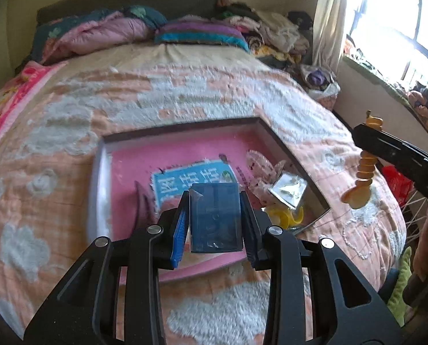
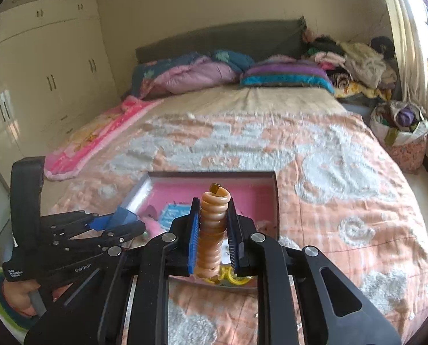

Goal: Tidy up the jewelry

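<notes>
1. My left gripper has its jaws closed on a dark blue translucent box, pinched by its two sides and held above the near half of the tray.
2. My right gripper has its jaws closed on an orange coiled band, gripped mid-length, with one end poking up past the fingertips and the other hanging down. From the left wrist view the same coil dangles off to the right, over the bedspread and outside the tray's right wall.
3. Under both grippers lies the tray with its pink lining, resting on the bed. In it I see a blue printed card, a clear plastic packet, a silvery foil sachet and a yellow ring-shaped piece by the near right corner.
4. I judge the step in hand to be bringing the coil to the box, or setting it down in the tray; I cannot tell whether the box is open.
5. To do it well I would keep the box level and steady, carry the coil inward over the tray wall before lowering, and let the hanging end touch down first so it does not spring away on release.
6. Farther off are pillows, folded quilts and a pile of clothes by the window.
</notes>
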{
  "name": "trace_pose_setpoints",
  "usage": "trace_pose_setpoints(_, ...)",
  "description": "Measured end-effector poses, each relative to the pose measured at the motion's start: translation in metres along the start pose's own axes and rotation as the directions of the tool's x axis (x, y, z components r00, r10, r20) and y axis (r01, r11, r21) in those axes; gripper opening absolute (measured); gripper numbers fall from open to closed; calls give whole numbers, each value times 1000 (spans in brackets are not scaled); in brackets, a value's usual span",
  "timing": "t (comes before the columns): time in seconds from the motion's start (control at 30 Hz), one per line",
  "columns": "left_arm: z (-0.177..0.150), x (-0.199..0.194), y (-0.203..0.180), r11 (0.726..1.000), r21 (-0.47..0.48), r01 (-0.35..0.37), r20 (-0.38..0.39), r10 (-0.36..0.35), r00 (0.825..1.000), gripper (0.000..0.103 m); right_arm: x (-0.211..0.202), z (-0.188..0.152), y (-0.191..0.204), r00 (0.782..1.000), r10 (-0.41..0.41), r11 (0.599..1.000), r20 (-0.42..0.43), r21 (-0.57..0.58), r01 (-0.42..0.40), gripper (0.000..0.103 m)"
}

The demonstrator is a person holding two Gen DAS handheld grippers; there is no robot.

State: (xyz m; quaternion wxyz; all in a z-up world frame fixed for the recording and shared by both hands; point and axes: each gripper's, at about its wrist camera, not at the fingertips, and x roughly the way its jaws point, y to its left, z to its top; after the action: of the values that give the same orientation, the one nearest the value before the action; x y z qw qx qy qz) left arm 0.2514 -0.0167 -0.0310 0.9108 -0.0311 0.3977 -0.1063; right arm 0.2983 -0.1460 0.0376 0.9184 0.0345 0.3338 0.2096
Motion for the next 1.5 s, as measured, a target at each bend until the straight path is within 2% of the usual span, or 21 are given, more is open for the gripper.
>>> trace_pose_setpoints(0.13,-6,26,0,1000,-5,-11,-53,10,999,25,35,-12,-4,997,0,1000,-76,-2,0,17)
trace_pose_setpoints(0.27,-10,37,4,1000,-16,-26,-78,25,997,26,60,-22,-3,994,-5,1000,-110,7,6,20)
trace_pose_setpoints(0.3,-11,35,4,1000,-15,-27,-74,26,997,33,60,-21,-4,994,4,1000,-108,17,-2,36)
trace_pose_setpoints(0.33,-11,32,3,999,-10,-32,-68,32,997,43,57,-21,-3,995,12,1000,-96,27,-10,46)
trace_pose_setpoints(0.37,-10,29,2,999,-3,-42,-60,42,997,48,51,-19,-3,997,19,999,-74,35,-16,55)
trace_pose_setpoints(0.47,-8,11,-1,998,10,-63,-26,64,998,55,22,-14,-1,999,48,998,-6,46,-48,59)
trace_pose_setpoints(0.53,-8,-7,-2,998,1,-64,1,64,998,68,-5,-12,1,998,46,998,41,50,-48,67)
trace_pose_setpoints(0.6,-9,-27,-5,997,4,-75,31,75,997,72,-31,-10,3,995,45,997,84,53,-50,75)
trace_pose_setpoints(0.73,-17,-62,-9,995,-9,-95,72,95,993,90,-74,-18,11,991,19,999,131,36,-24,85)
trace_pose_setpoints(0.8,-23,-78,-8,993,-19,-113,88,114,990,93,-89,-24,15,990,10,999,144,36,-16,92)
trace_pose_setpoints(0.97,-43,-109,-5,992,-53,-117,94,121,988,94,-113,-42,26,991,-1,1000,137,30,-4,99)
trace_pose_setpoints(1.3,-95,-126,-4,988,-91,-125,52,131,990,94,-126,-91,51,997,-32,999,65,-16,33,99)
trace_pose_setpoints(1.5,-108,-137,-5,985,-104,-136,63,143,988,94,-129,-110,54,999,-46,999,29,-9,46,99)
